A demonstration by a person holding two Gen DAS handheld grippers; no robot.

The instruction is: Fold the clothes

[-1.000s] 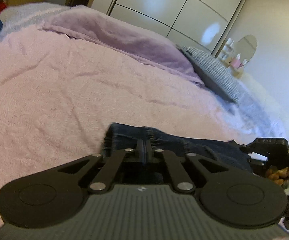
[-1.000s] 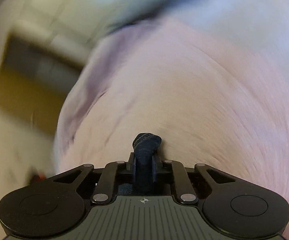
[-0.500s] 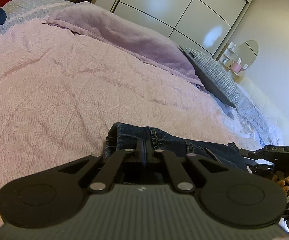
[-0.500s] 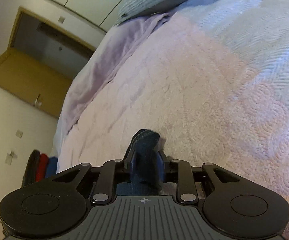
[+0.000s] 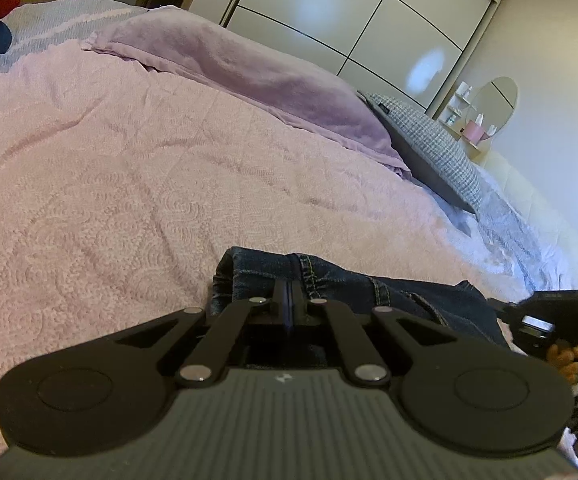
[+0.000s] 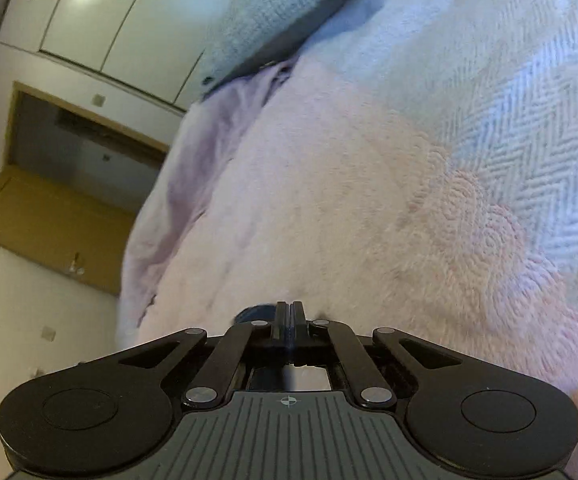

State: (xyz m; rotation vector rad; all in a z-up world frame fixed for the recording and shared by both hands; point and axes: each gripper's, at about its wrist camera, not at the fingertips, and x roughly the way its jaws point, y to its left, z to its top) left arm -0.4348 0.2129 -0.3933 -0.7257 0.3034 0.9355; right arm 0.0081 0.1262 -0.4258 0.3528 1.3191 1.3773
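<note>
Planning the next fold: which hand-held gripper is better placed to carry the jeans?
Left. The left hand-held gripper clamps the jeans; the right hand-held gripper is closing, no cloth visibly between its jaws.

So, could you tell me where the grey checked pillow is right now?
In the left wrist view the grey checked pillow lies at the right, on the bed beside the lilac blanket and below the white wardrobe doors.

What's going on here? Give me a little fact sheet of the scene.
Place: bed with pink bedspread
Garment: dark jeans, lying on it
Left gripper: shut on the jeans' edge
Right gripper: jaws closing, almost together; denim peeks out beside them, pinch unclear
Background: grey pillow, white wardrobe
</note>
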